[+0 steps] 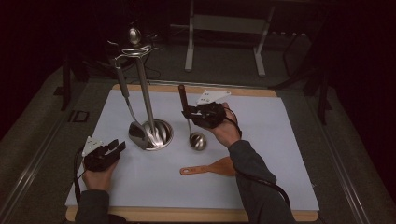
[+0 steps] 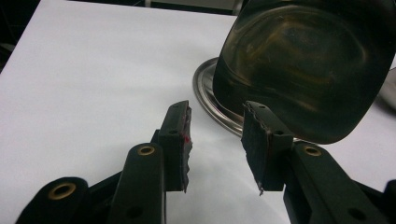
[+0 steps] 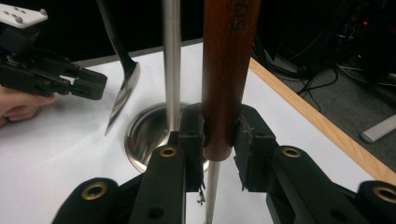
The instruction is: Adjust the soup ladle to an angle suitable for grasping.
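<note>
An orange spatula lies flat on the white mat, nearest the person; the left gripper sits with its jaws apart, holding nothing, beside the metal stand; the right gripper squeezes a ladle by its brown handle, bowl down on the mat.

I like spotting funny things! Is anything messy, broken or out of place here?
Nothing is spilled or broken. The orange spatula lies flat on the white mat while another utensil hangs from the metal stand. The right claw holds a ladle upright by its wooden handle.
</note>
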Action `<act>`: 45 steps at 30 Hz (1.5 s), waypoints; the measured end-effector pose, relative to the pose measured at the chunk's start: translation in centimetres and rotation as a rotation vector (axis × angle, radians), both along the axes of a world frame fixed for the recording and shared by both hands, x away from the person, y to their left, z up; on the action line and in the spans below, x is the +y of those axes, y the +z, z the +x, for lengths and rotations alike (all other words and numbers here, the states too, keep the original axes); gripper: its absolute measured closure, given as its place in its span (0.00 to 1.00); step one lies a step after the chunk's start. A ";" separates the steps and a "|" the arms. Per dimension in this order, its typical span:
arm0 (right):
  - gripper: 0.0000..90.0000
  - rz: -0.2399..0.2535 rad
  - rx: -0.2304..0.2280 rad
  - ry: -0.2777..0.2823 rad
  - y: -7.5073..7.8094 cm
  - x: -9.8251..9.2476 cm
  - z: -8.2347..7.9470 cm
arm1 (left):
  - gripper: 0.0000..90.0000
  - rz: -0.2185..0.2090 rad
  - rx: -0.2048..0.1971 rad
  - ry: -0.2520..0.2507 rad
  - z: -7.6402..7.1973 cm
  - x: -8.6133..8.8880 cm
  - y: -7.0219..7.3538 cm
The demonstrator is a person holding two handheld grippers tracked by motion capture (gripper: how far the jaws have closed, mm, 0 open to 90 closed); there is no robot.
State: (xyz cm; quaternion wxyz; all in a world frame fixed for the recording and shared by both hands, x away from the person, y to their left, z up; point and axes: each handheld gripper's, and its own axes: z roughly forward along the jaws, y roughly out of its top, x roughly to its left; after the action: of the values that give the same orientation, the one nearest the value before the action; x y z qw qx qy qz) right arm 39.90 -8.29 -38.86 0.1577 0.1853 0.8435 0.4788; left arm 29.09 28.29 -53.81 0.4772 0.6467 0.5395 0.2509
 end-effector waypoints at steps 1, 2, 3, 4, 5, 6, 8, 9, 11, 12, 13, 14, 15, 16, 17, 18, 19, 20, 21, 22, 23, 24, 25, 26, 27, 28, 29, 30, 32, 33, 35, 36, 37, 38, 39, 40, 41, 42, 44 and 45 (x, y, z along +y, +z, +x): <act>0.82 0.003 -0.001 0.002 0.0 0.1 -0.1 | 0.69 0.000 0.000 0.000 0.0 0.0 0.0; 0.82 0.007 0.002 0.003 -0.1 0.3 -0.2 | 0.69 0.000 0.000 0.000 0.0 0.0 0.0; 0.82 0.008 0.001 0.007 -0.1 0.4 -0.2 | 0.69 0.000 0.000 0.000 0.0 0.0 0.0; 0.82 0.009 0.000 0.007 -0.1 0.5 -0.3 | 0.69 0.001 0.000 0.000 0.0 0.0 0.0; 0.82 0.011 0.002 0.008 -0.1 0.6 -0.3 | 0.69 0.001 0.000 -0.001 0.0 0.0 0.0; 0.82 0.014 0.000 0.008 -0.1 0.7 -0.3 | 0.69 0.001 0.000 -0.001 0.0 0.0 0.0; 0.82 0.017 0.001 0.007 0.0 0.9 -0.4 | 0.69 0.001 0.000 0.000 0.0 0.0 0.0; 0.82 0.020 -0.001 0.007 0.0 0.9 -0.5 | 0.69 0.001 0.000 0.000 0.0 0.0 0.0; 0.82 0.024 0.000 0.006 0.0 1.0 -0.5 | 0.69 0.000 0.000 0.001 0.0 0.0 0.0; 0.82 0.026 -0.003 0.006 0.1 1.1 -0.6 | 0.69 0.000 0.000 0.001 0.0 0.0 0.0; 0.82 0.029 -0.002 0.007 0.1 1.2 -0.6 | 0.69 0.000 0.000 0.001 0.0 0.0 0.0; 0.82 0.033 0.000 0.008 0.1 1.2 -0.6 | 0.69 0.000 -0.001 0.001 0.0 0.0 0.0; 0.82 0.036 0.002 0.008 0.1 1.3 -0.7 | 0.69 0.000 0.000 0.001 0.0 0.0 0.0; 0.82 0.039 0.002 0.009 0.2 1.3 -0.7 | 0.69 0.000 0.000 0.002 0.0 0.0 0.0; 0.82 0.043 0.004 0.009 0.2 1.4 -0.8 | 0.69 0.000 0.000 0.002 0.0 0.0 0.0; 0.82 0.048 0.003 0.010 0.3 1.4 -0.8 | 0.69 0.000 0.000 0.002 0.0 0.0 0.0; 0.82 0.052 0.000 0.012 0.3 1.5 -0.8 | 0.69 0.000 0.000 0.002 0.0 0.0 0.0; 0.82 0.055 0.001 0.010 0.4 1.5 -0.9 | 0.69 0.000 -0.001 0.003 0.0 0.0 0.0; 0.82 0.059 0.000 0.011 0.5 1.6 -0.9 | 0.69 0.000 -0.001 0.003 0.0 0.0 0.0; 0.82 0.068 0.001 0.010 0.6 1.6 -0.9 | 0.69 0.000 -0.001 0.003 0.0 0.0 0.0; 0.82 0.076 0.001 0.012 0.6 1.7 -0.9 | 0.69 0.000 -0.001 0.003 0.0 0.0 0.0; 0.82 0.080 0.001 0.013 0.7 1.7 -0.9 | 0.69 0.000 -0.001 0.003 0.0 0.0 0.0; 0.82 0.089 0.001 0.013 0.8 1.7 -0.9 | 0.69 0.000 0.000 0.004 0.0 0.0 0.0; 0.82 0.095 0.002 0.014 0.8 1.8 -1.0 | 0.69 0.000 0.000 0.004 0.0 0.0 0.0; 0.82 0.102 0.002 0.015 0.9 1.9 -1.0 | 0.69 -0.001 0.000 0.004 0.0 0.0 0.0; 0.82 0.106 0.002 0.015 1.0 1.9 -1.0 | 0.69 -0.002 0.000 0.005 0.0 0.0 0.0; 0.82 0.110 0.002 0.014 1.0 2.0 -1.1 | 0.69 -0.002 0.000 0.005 0.0 0.0 0.0; 0.82 0.113 0.004 0.013 1.1 2.0 -1.1 | 0.69 -0.002 0.000 0.005 0.0 0.0 0.0; 0.82 0.116 -0.001 0.016 1.2 2.2 -1.2 | 0.69 -0.003 0.000 0.006 0.0 0.0 0.0; 0.82 0.120 0.000 0.015 1.3 2.2 -1.2 | 0.69 -0.003 0.000 0.005 0.0 0.0 0.0; 0.82 0.124 -0.001 0.020 1.4 2.3 -1.3 | 0.69 -0.003 0.000 0.006 0.0 0.0 0.0; 0.82 0.128 -0.004 0.021 1.4 2.4 -1.4 | 0.69 -0.003 0.000 0.005 0.0 0.1 0.0; 0.82 0.128 -0.006 0.021 1.5 2.4 -1.5 | 0.69 -0.003 0.000 0.005 0.0 0.1 0.0; 0.82 0.131 -0.008 0.022 1.6 2.5 -1.5 | 0.69 -0.003 0.000 0.005 0.0 0.1 0.0; 0.82 0.133 -0.010 0.021 1.6 2.5 -1.6 | 0.69 -0.004 0.000 0.005 0.0 0.1 0.0; 0.82 0.135 -0.011 0.022 1.7 2.6 -1.7 | 0.69 -0.004 0.000 0.005 0.0 0.1 0.0; 0.82 0.137 -0.011 0.023 1.8 2.7 -1.7 | 0.69 -0.005 0.000 0.005 0.0 0.1 0.0; 0.82 0.139 -0.013 0.022 1.8 2.7 -1.7 | 0.69 -0.005 -0.001 0.005 0.0 0.1 0.0; 0.82 0.148 -0.012 0.024 1.9 2.9 -1.8 | 0.69 -0.005 -0.001 0.005 0.0 0.1 0.0; 0.82 0.148 -0.013 0.023 2.0 2.9 -1.9 | 0.69 -0.006 -0.001 0.005 0.0 0.1 0.0</act>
State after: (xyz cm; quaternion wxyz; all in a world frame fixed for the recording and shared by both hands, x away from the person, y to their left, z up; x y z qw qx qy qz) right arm 38.05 -5.39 -36.86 0.1434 0.1838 0.8068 0.5429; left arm 29.12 28.36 -53.83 0.4787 0.6438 0.5416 0.2509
